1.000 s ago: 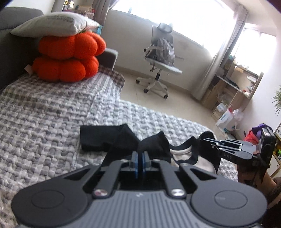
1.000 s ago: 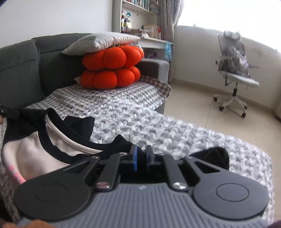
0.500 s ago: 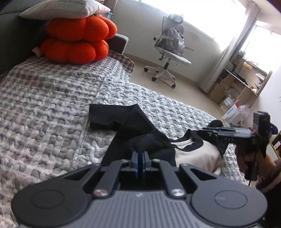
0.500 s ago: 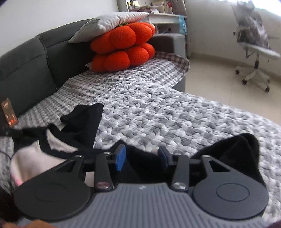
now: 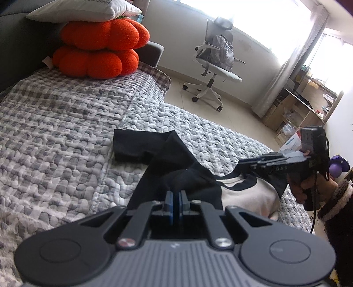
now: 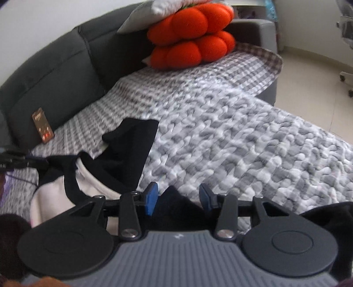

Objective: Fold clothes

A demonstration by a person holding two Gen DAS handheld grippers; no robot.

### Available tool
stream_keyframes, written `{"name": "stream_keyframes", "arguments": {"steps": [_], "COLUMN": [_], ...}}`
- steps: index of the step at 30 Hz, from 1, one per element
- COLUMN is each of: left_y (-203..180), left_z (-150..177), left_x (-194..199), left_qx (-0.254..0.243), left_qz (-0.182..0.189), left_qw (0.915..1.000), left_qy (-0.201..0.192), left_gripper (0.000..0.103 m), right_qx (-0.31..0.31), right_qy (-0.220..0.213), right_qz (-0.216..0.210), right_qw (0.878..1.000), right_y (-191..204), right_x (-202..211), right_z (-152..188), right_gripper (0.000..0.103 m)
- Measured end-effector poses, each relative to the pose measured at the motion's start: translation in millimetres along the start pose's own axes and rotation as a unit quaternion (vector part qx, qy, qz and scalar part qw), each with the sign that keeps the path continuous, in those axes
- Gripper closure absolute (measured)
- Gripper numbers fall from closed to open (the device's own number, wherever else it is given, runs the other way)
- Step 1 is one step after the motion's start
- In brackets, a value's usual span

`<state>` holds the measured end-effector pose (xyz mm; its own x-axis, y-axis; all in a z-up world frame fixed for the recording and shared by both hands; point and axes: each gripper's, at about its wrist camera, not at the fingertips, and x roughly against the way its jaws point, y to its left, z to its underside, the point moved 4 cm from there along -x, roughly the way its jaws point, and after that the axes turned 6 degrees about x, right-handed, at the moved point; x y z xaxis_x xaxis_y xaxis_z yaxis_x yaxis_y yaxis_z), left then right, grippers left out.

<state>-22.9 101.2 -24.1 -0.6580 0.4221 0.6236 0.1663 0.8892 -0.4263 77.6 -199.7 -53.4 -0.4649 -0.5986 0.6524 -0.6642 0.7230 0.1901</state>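
Black-and-cream top (image 5: 247, 194) lies bunched on the grey quilted cover (image 5: 55, 136) of the sofa bed, near edge, one black sleeve (image 5: 134, 143) spread flat toward the far left; left gripper (image 5: 176, 198) has its blue pads pressed together on a fold of the top's black fabric; right gripper (image 6: 178, 198) has pads spread apart, a peak of black cloth sitting between them, not pinched; in the left wrist view the right gripper (image 5: 260, 161) shows side-on at the right, held by a hand (image 5: 304, 187) in a dark fuzzy sleeve, over the cream part of the top; in the right wrist view the top (image 6: 92, 172) sits left of the tool, more black fabric at the near right edge; two orange cushions (image 5: 97, 48) stacked far left against the dark grey backrest (image 6: 55, 72), a white pillow (image 5: 83, 11) on them; phone (image 6: 43, 125) with lit screen leans on the backrest, far left; office chair (image 5: 216, 64) with a bag on it stands on the floor beyond the bed; wooden shelves (image 5: 297, 99) far right by the curtain; right wrist view is blurred.
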Motion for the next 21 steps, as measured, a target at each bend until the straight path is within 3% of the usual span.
{"name": "stream_keyframes", "arguments": {"steps": [1, 10, 16, 21], "left_y": [0, -6, -22, -34], "left_z": [-1, -20, -49, -82], "left_x": [0, -1, -12, -37], "left_qx": [0.001, 0.002, -0.011, -0.016], "left_qz": [0.000, 0.004, 0.013, 0.032], "left_qw": [1.0000, 0.9995, 0.9976, 0.9951], "left_qy": [-0.002, -0.032, -0.067, -0.092], "left_gripper": [0.099, 0.099, 0.099, 0.099], "right_qx": [0.004, 0.023, 0.016, 0.018], "right_qy": [-0.006, -0.079, -0.136, -0.154], "right_qz": [0.007, 0.090, 0.160, 0.237], "right_qw": [1.000, 0.993, 0.978, 0.959], "right_y": [3, 22, 25, 23], "right_x": [2, 35, 61, 64], "right_z": [1, 3, -10, -19], "right_gripper": [0.087, 0.091, 0.091, 0.091]}}
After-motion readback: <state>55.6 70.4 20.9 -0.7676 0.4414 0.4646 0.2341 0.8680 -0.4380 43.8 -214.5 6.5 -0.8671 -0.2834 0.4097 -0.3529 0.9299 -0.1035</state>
